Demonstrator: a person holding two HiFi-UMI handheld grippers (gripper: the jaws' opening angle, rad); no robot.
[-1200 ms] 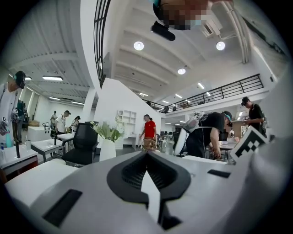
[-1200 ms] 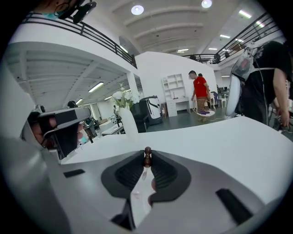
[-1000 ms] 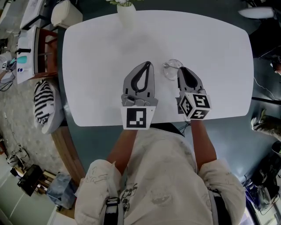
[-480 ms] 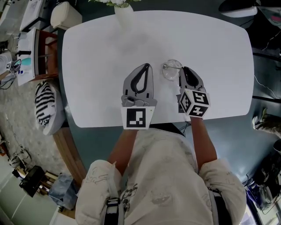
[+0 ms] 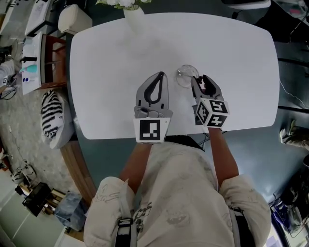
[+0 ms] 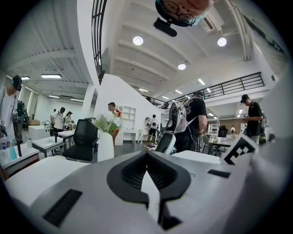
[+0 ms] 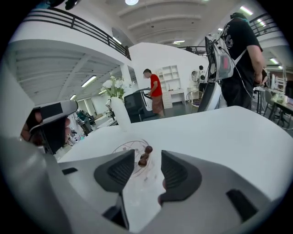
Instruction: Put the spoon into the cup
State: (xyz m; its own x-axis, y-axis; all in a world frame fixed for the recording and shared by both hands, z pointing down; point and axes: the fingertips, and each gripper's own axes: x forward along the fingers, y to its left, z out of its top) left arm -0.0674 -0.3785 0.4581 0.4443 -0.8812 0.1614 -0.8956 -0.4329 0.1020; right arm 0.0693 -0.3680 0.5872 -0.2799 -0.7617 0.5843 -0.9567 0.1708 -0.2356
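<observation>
A clear glass cup (image 5: 185,76) stands on the white table (image 5: 106,58) just ahead of my right gripper (image 5: 200,80). In the right gripper view the cup (image 7: 127,147) is faint, and a spoon with brown beads on its handle (image 7: 143,156) leans out of it towards the jaws. My right gripper (image 7: 149,161) has just been opening; the beaded end lies in the gap and no pad presses on it. My left gripper (image 5: 161,75) rests on the table left of the cup, shut and empty, and its tips meet in the left gripper view (image 6: 147,153).
A white vase with flowers (image 5: 131,9) stands at the table's far edge. Left of the table are a chair (image 5: 52,53) and a striped cushion (image 5: 50,113). Several people stand in the room beyond (image 6: 191,119).
The right gripper's jaws have spread apart near the cup. The left gripper has stayed where it was.
</observation>
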